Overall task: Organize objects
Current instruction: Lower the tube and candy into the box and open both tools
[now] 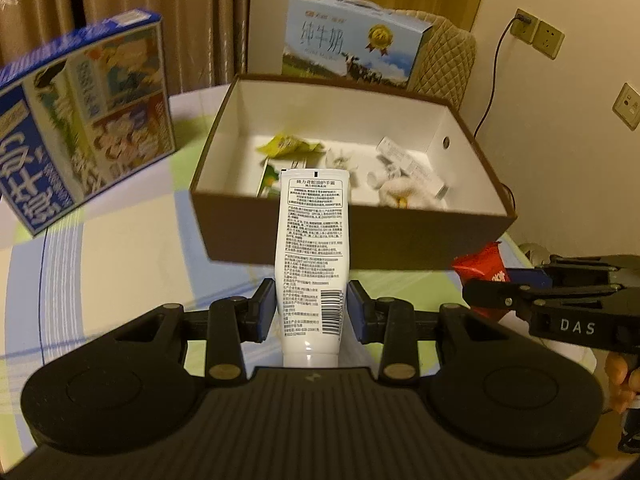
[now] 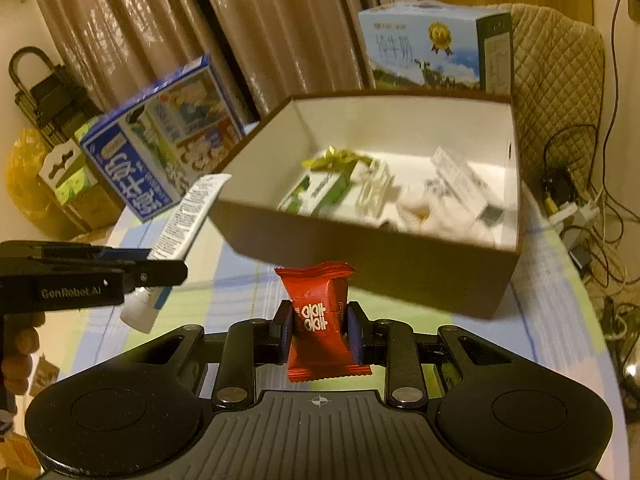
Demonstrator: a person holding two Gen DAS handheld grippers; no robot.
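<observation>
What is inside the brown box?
Brown box holds a yellow-green wrapper, a green-white packet, white packets and a white fluffy item; its near wall hides the floor's front edge.

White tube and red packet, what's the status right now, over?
Left gripper shut on white tube. Right gripper shut on red packet. Both short of the open brown box. Nothing in the way.

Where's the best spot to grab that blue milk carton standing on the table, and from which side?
Judging by its pose, take the blue milk carton across its narrow depth near the top edge, coming down from above. It leans back with its broad printed face towards the cameras, probably too wide for the jaws. Both grippers are full now: the left gripper holds the white tube, the right gripper the red candy packet.
</observation>
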